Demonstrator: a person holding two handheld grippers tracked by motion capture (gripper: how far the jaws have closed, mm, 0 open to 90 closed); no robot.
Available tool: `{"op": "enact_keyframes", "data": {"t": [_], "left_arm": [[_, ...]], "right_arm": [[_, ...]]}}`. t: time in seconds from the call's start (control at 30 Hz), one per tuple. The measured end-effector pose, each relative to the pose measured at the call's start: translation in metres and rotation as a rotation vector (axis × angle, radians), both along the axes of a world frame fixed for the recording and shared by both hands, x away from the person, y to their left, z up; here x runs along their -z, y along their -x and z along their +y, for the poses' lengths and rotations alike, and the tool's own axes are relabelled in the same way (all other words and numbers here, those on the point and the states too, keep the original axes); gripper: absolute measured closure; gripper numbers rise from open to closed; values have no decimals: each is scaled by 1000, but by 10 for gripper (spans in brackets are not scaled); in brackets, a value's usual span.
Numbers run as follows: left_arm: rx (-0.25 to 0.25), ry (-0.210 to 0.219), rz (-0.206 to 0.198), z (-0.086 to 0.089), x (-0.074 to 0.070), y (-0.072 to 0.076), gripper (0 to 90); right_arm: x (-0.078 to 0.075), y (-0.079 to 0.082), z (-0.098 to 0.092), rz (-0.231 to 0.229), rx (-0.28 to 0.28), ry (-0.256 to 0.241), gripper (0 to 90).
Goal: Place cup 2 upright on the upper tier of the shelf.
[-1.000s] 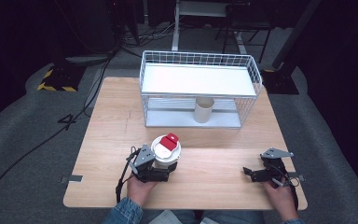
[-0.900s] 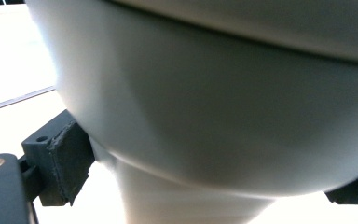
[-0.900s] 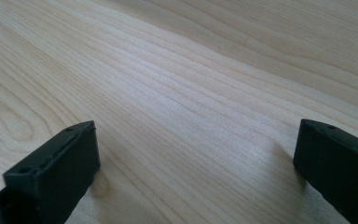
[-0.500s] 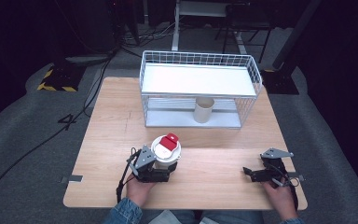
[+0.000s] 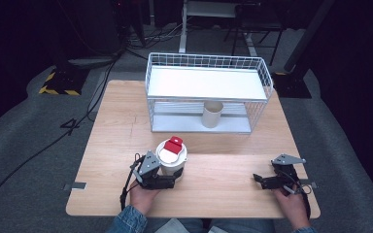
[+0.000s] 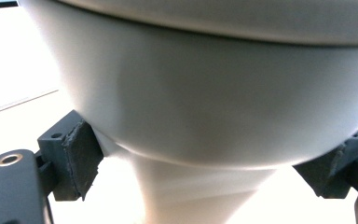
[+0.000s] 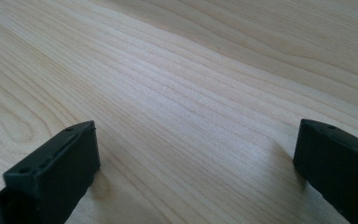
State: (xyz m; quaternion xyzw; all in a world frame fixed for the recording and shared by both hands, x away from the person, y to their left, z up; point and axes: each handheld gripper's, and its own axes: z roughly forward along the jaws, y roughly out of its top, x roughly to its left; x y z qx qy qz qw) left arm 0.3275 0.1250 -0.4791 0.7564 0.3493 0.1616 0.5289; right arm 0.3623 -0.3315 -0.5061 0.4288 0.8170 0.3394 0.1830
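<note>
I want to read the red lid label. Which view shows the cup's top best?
The high view: it looks down on the cup and its red-patched lid. The left gripper view shows just the cup's grey side between the jaws; the right gripper view shows bare table.

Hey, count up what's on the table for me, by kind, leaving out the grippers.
White cup with a red-topped lid: 1
Plain cup on the lower shelf: 1
White wire rack: 1
Total: 3
</note>
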Motion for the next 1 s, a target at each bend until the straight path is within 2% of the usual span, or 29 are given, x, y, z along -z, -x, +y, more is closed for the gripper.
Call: {"op": "enact_keyframes", "data": {"t": [0.2, 0.53, 0.67, 0.8, 1.0], "left_arm": [[10, 10, -11, 0, -6, 1, 139], [33, -12, -34, 0, -24, 5, 139], [36, 7, -30, 2, -34, 6, 139], [40, 1, -28, 4, -43, 4, 139], [48, 21, -17, 8, -55, 2, 139]], "right_arm": [[0, 0, 0, 0, 0, 0, 5], [0, 0, 1, 1, 9, 0, 5], [0, 0, 1, 1, 8, 0, 5], [0, 1, 1, 1, 8, 1, 5], [0, 0, 1, 1, 8, 0, 5]]}}
